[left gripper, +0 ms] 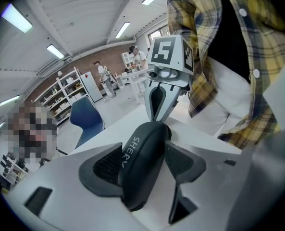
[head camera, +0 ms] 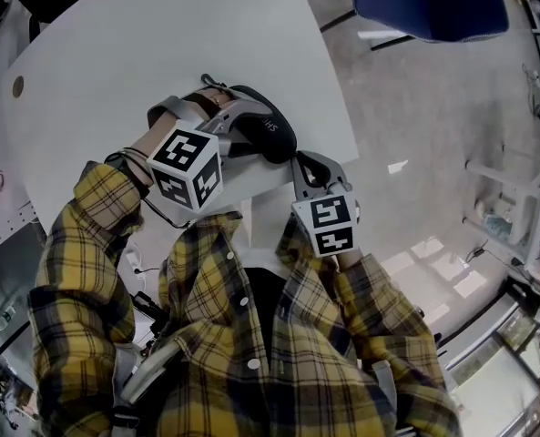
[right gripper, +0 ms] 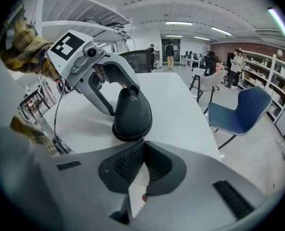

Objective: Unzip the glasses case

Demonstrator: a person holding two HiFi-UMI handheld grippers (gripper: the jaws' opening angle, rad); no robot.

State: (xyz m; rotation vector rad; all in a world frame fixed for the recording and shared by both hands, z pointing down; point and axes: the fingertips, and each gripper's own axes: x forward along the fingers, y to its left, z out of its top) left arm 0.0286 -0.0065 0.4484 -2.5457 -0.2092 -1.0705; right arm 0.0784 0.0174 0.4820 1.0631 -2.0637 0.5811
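Pretty bright, even light from ceiling strip lights [right gripper: 178, 23]; heavy fisheye bend and dark corners in both gripper views; shadows soft

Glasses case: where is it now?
The glasses case sits at head-view centre, on the white table's near edge, clamped in the left gripper's jaws; the right gripper is shut at its near end.

Lettering on glasses case [left gripper: 142, 170]: "SHERV" is read in white along its top; any further letters are hidden.
Other print: none is made out.
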